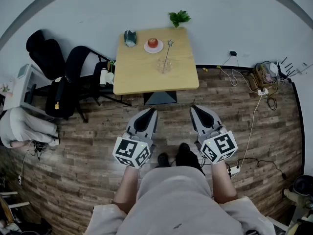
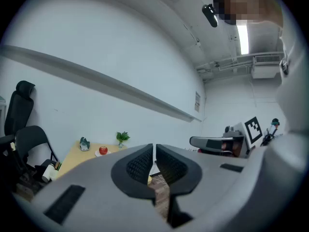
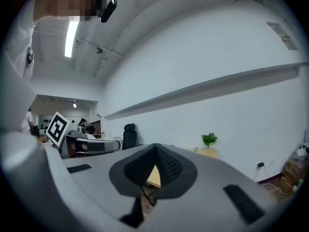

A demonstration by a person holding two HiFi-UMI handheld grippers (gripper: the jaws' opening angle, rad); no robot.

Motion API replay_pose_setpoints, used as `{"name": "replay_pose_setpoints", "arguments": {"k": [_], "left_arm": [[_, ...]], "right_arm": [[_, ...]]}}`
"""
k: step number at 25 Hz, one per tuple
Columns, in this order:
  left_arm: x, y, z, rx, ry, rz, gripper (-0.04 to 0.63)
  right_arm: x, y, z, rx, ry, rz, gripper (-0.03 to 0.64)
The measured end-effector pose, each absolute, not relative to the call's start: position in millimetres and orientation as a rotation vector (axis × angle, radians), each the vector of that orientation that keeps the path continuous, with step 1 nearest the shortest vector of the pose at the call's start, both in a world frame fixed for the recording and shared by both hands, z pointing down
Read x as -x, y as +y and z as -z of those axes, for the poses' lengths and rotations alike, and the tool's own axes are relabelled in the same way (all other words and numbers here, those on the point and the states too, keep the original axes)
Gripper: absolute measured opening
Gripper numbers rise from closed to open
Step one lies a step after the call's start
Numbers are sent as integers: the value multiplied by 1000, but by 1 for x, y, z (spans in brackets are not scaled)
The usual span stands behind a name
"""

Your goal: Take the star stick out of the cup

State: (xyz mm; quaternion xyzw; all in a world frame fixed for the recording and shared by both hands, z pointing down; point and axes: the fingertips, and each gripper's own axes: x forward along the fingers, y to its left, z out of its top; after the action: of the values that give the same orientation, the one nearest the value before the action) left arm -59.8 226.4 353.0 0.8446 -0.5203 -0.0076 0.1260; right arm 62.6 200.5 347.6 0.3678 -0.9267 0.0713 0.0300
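Star stick (image 1: 167,53): thin rod, star end uppermost, leaning in the cup (image 1: 164,66) with its lower end inside.
Cup: clear, upright, on the bench (image 1: 142,75), right of centre.
Bench, far edge: red apple (image 1: 153,42) on a pale plate (image 1: 146,48); small dark grey-green object (image 1: 130,38) to the plate's left; green plant (image 1: 179,17) at the far right corner.
Left tool (image 1: 153,110): clenched, jaws together with nothing between them; held low before the person's body, well apart from the bench.
Right tool (image 1: 192,107): clenched likewise, empty, beside the left tool.
Black chairs (image 1: 68,77): left of the bench.
Floor (image 1: 98,151): wood plank.
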Motion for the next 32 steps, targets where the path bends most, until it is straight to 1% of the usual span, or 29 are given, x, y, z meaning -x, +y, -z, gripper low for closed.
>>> {"name": "replay_pose_setpoints", "arguments": {"k": [9, 32], "left_arm": [[68, 232, -345, -2489, -1494, 18, 21], [82, 243, -354, -2497, -1447, 22, 21]], "right_arm": [[-53, 208, -338, -1163, -2832, -185, -2], [-35, 220, -349, -1193, -2828, -237, 0]]}}
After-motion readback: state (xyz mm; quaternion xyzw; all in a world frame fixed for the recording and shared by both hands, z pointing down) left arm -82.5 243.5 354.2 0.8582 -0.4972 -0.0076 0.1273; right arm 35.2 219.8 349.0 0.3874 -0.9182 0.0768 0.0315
